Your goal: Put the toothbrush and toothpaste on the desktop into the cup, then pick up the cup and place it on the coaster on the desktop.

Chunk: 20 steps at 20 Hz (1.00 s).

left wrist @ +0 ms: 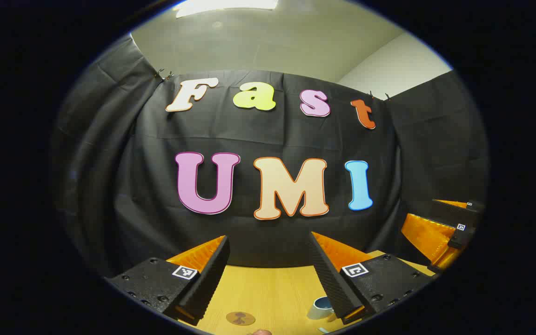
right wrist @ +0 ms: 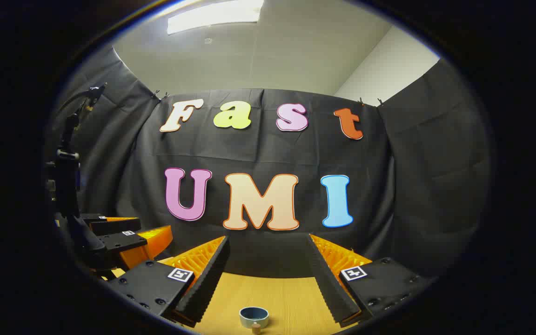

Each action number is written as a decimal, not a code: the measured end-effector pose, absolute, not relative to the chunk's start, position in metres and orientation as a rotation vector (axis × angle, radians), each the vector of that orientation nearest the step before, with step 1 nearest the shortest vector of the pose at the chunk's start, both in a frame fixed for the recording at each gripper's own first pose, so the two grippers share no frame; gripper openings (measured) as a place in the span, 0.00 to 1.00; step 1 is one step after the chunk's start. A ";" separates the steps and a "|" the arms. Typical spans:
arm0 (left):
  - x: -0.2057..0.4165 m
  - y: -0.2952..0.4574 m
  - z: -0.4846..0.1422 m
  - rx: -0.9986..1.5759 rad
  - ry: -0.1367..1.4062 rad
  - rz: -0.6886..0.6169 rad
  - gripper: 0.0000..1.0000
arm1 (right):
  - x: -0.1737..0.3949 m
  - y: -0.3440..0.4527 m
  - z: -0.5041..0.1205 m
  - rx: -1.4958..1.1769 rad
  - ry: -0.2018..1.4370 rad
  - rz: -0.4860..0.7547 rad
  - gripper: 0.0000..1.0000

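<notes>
**Both grippers held high and wide open above the surface**

Left gripper view: The left gripper [left wrist: 268,274] points toward the black cloth wall, its two ribbed black fingers [left wrist: 205,279] spread far apart with nothing between them. Below the jaws lies the light wooden surface [left wrist: 268,288]. A round brown coaster [left wrist: 240,318] with a dark figure on it lies flat near the bottom edge, just inside the left finger. The cup [left wrist: 320,308], pale outside and blue inside, stands upright at the lower right, partly hidden behind the right finger; it is apart from the coaster. A thin pale sliver [left wrist: 324,330] lies near the cup at the very bottom, too small to tell what it is. At the far right the right gripper [left wrist: 440,232] shows, orange and black, raised off the surface.

Right gripper view: The right gripper [right wrist: 268,274] also faces the cloth wall, its jaws wide open and empty. The cup [right wrist: 254,317] stands upright on the wooden surface [right wrist: 272,293], centred between the fingers and low in the view, its blue inside showing. A small tan object [right wrist: 256,328] sits just in front of the cup; what it is cannot be told. At the left the left gripper [right wrist: 123,237] hangs above the surface, with a dark stand [right wrist: 65,158] behind it.
</notes>
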<state>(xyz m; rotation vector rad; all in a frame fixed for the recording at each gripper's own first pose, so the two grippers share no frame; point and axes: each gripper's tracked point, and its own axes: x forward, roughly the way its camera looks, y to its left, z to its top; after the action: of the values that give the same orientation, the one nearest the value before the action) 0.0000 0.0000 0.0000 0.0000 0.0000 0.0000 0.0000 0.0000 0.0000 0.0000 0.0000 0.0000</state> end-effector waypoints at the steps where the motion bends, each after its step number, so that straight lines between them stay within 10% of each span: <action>1: -0.001 0.002 0.001 0.002 -0.006 0.004 0.96 | 0.000 0.000 -0.001 -0.002 0.002 -0.001 0.99; 20: -0.018 0.028 0.004 0.022 -0.021 0.078 0.96 | 0.004 0.006 -0.028 0.004 0.051 0.054 0.99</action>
<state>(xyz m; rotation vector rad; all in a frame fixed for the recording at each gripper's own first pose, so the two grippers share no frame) -0.0181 0.0282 0.0044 0.0218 -0.0212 0.0784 0.0042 0.0056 -0.0280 0.0036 0.0506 0.0543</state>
